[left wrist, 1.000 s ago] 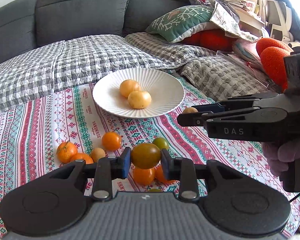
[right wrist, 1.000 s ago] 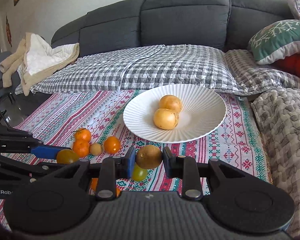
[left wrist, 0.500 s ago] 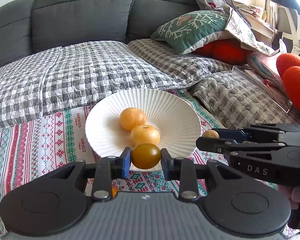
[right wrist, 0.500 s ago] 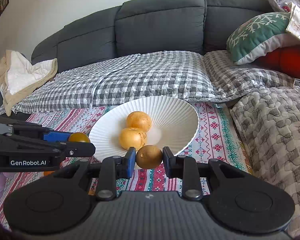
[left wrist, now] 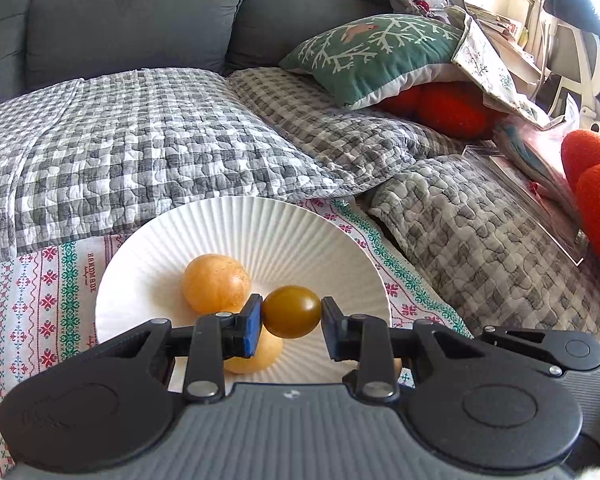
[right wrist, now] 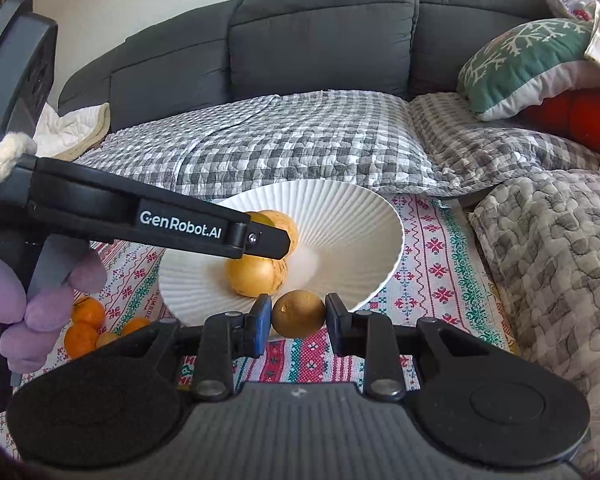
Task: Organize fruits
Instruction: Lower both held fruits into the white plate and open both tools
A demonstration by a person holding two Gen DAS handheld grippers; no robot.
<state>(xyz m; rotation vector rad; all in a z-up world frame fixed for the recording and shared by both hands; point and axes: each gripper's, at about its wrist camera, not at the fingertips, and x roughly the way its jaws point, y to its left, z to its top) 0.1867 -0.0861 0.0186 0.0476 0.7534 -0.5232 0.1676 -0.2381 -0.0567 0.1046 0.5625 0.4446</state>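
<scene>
Two claws each gripped a small round fruit over or beside a white ribbed plate (left wrist: pixel 308 232) that sat on a patterned cloth (left wrist: pixel 32 300). From the left wrist camera, the left claw (left wrist: pixel 291 322) was clamped on a dark olive-yellow fruit (left wrist: pixel 291 312), pinched between a blue pad at 9 o'clock and a black pad at 3 o'clock. That fruit hung above the plate's middle. On the plate, a pale orange fruit (left wrist: pixel 214 282) lay at 10 o'clock of the held one, and a second pale fruit (left wrist: pixel 260 356) showed partly at 7 o'clock, behind the blue pad.

From the right wrist camera, the right claw (right wrist: pixel 298 320) was closed on a brownish-gold fruit (right wrist: pixel 298 314), held at the plate's (right wrist: pixel 360 220) near rim, at 6 o'clock of the dish. The left claw (right wrist: pixel 260 236) reached in from 9 o'clock, its black arm marked "GenRobot.AI" crossing over the plate, with the olive fruit barely visible at its tip. A gloved purple hand (right wrist: pixel 40 312) held that tool at the picture's left edge. Below the arm, one golden fruit (right wrist: pixel 256 276) rested on the plate. Several small oranges (right wrist: pixel 86 322) lay on the cloth at 8 o'clock of the plate. Behind it lay a grey checked quilt (right wrist: pixel 300 136) and a grey sofa (right wrist: pixel 320 32), with a green cushion (right wrist: pixel 528 64) at 2 o'clock.
</scene>
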